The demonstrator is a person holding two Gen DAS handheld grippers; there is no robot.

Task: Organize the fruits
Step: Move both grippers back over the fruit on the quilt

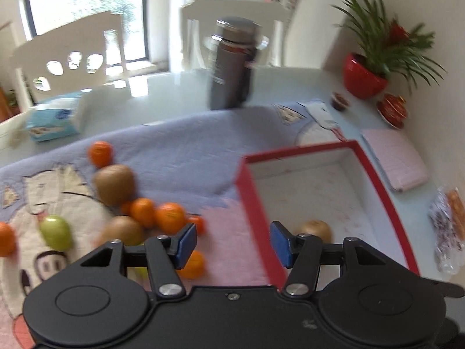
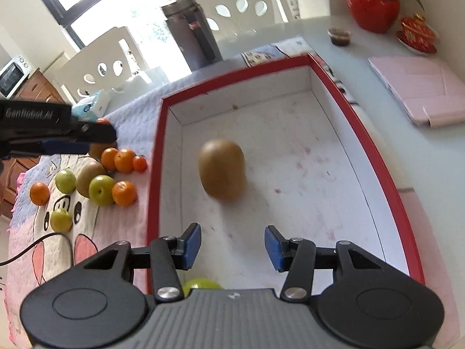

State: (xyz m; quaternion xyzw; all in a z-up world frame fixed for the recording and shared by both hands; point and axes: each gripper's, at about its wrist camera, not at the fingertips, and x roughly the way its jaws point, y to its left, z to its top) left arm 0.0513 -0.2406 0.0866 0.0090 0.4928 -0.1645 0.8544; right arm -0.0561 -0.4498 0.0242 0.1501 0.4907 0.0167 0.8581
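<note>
Pale glass tabletop carries a quilted lilac cartoon-print mat, with white cut-out chairs and a bright window behind. On the mat sits a shallow red-rimmed cardboard box with a white inside. One brown oval kiwi lies on the box floor, near its middle and apart from the walls. The right gripper hangs over the near end of the box, its blue-padded fingers spread wide with nothing between them. The left gripper hovers above the box's near left corner, likewise spread and empty.

Left of the box, a loose cluster of small orange tangerines, green round apples and more brown kiwis rests on the mat. A grey steel thermos stands beyond the mat, and a red potted plant stands by the wall.
</note>
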